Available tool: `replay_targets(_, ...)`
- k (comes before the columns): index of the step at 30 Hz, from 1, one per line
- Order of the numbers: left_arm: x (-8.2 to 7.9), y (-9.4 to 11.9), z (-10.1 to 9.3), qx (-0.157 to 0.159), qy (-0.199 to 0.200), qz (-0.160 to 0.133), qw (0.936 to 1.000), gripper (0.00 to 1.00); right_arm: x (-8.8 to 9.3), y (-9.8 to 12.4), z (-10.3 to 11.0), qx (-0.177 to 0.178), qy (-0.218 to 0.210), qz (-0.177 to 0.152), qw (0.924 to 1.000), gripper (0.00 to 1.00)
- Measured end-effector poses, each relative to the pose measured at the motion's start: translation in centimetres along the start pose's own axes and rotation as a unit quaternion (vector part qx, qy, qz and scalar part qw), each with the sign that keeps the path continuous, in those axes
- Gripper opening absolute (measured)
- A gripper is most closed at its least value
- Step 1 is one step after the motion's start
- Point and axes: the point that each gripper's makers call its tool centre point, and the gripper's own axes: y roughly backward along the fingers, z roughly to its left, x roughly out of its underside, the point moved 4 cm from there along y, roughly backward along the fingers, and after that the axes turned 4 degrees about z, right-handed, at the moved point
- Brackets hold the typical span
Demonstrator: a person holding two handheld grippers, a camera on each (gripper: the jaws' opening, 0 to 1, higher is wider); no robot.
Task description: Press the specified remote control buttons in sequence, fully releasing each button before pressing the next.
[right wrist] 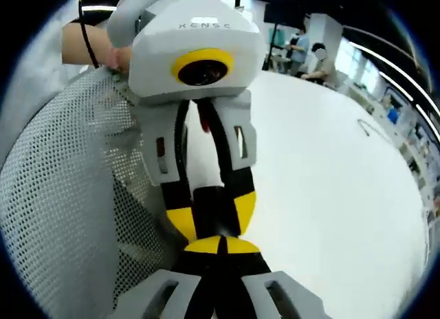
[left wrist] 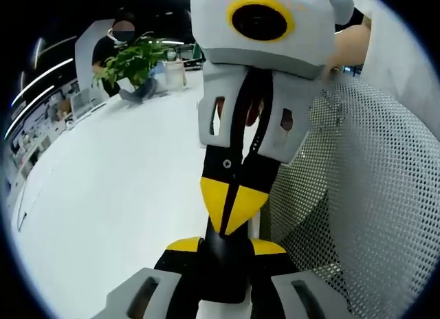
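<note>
Both yellow-tipped grey grippers, left gripper (left wrist: 223,247) and right gripper (right wrist: 218,245), are meeting tip to tip with jaws closed, gripping nothing, above the white table (left wrist: 110,195). With the remote out of sight, blind presses are risking wrong buttons.

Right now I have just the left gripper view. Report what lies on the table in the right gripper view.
Observer: A thin dark cable lies on the white table, out toward its far side.
Operator: Now say what is holding the left gripper.
Observer: A hand grips the left gripper from behind its body.
</note>
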Motion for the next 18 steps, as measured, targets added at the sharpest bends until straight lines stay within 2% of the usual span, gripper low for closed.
replay_targets(4, 0.0, 0.0, 0.0, 0.0, 0.001, -0.001, 1.0, 0.25, 0.0, 0.0, 0.3, -0.003, 0.002, -0.002, 1.0, 0.0)
replay_targets(13, 0.0, 0.0, 0.0, 0.0, -0.002, -0.001, 1.0, 0.25, 0.5, 0.4, 0.4, -0.012, 0.044, 0.007, 0.9989, 0.06)
replay_targets(18, 0.0, 0.0, 0.1, 0.001, -0.003, -0.002, 1.0, 0.25, 1.3, 0.9, -0.2, -0.008, 0.026, 0.009, 0.9996, 0.12)
